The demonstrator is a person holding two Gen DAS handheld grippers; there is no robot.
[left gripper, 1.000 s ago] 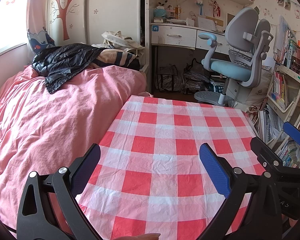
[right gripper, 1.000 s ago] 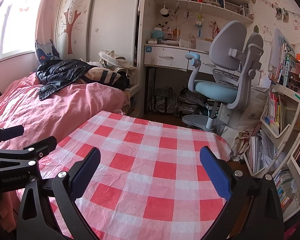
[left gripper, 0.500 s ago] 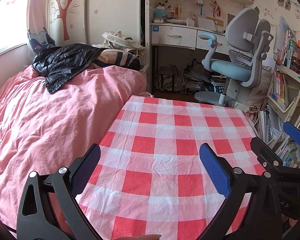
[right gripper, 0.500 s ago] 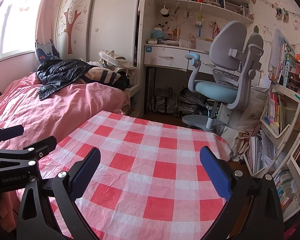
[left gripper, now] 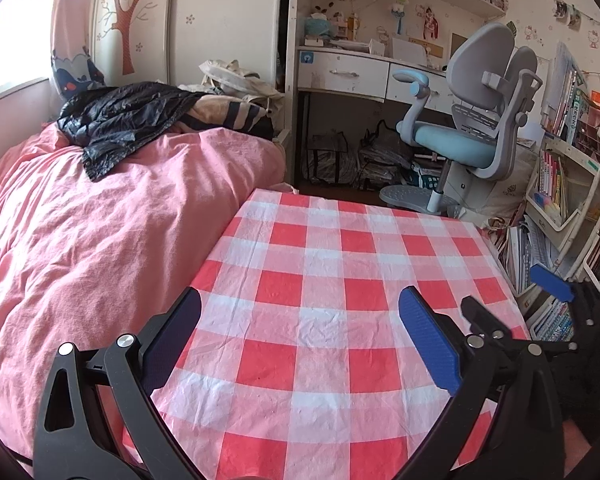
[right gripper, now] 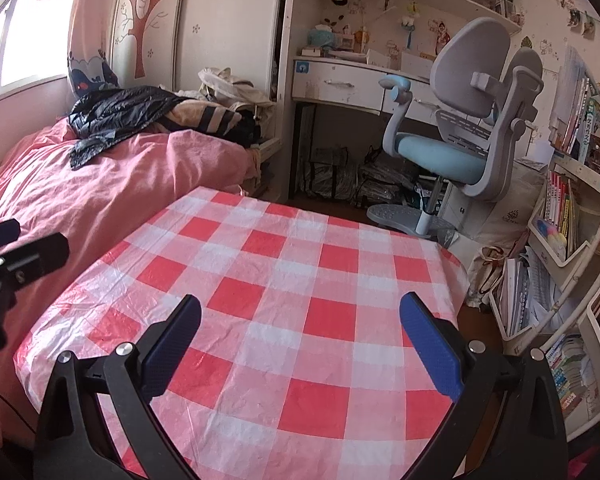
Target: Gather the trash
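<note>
Left wrist view: left claw (left gripper: pixel 300 332) and right claw (right gripper: pixel 300 332) gape empty over bare checkered desk (left gripper: pixel 340 248); trash unseen, search next.

1. You've got a red-and-white checked tablecloth (left gripper: pixel 332 292) under you.
2. Bed's duvet (left gripper: pixel 100 216) is plain pink; jacket (left gripper: pixel 120 116) on it is shiny black.
3. Desk chair (right gripper: pixel 460 136): grey frame w/ light-blue seat.
4. Your gripper pads (right gripper: pixel 428 344) are blue.

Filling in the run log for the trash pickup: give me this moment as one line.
left hand-held gripper: open, empty | right hand-held gripper: open, empty | both over checked tablecloth | trash: none visible on cloth | bed beside table
</note>
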